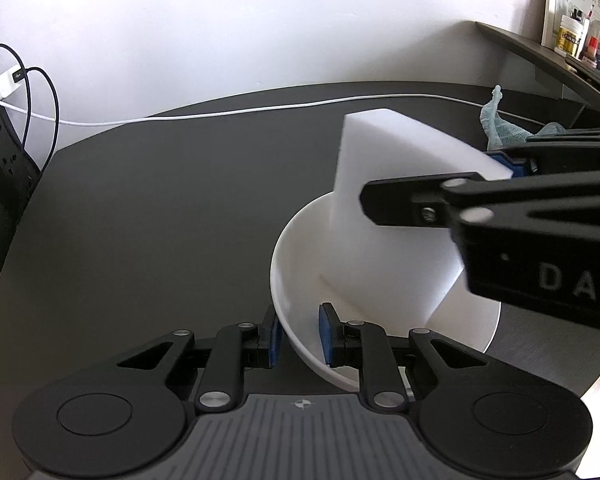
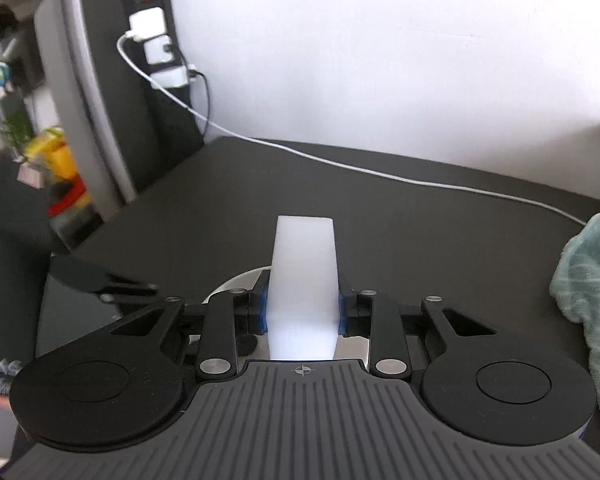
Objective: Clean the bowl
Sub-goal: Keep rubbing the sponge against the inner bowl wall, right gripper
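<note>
**A:** Where are you in the wash?

**B:** Mid-scrub, I judge. My left gripper (image 1: 298, 336) has its jaws closed narrow on the near rim of the bowl (image 1: 296, 240), one blue pad outside the wall, one inside, so the bowl is pinned and tipped up on the desk (image 1: 160, 220). My right gripper (image 2: 303, 312) has its jaws clamped on the white sponge (image 2: 304, 276), squeezing it at the waist.

**A:** Is the sponge touching the bowl?

**B:** From the left wrist view, yes: the sponge block (image 1: 396, 208) stands inside the bowl, its lower edge against the inner wall at about 1 o'clock from my left jaws. The right gripper (image 1: 500, 172) comes in from 3 o'clock.

**A:** Anything in the bowl besides the sponge?

**B:** Nothing I can make out; no food, no water, no suds. The inside looks plain white, so I cannot tell how much dirt is left. I'd say wiping is under way and the rest of the wall is still to do.

**A:** Further out?

**B:** A teal cloth (image 2: 588, 280) lies on the desk at 3 o'clock from the right gripper, and a white cable (image 1: 220, 114) runs along the far edge at 12.
</note>
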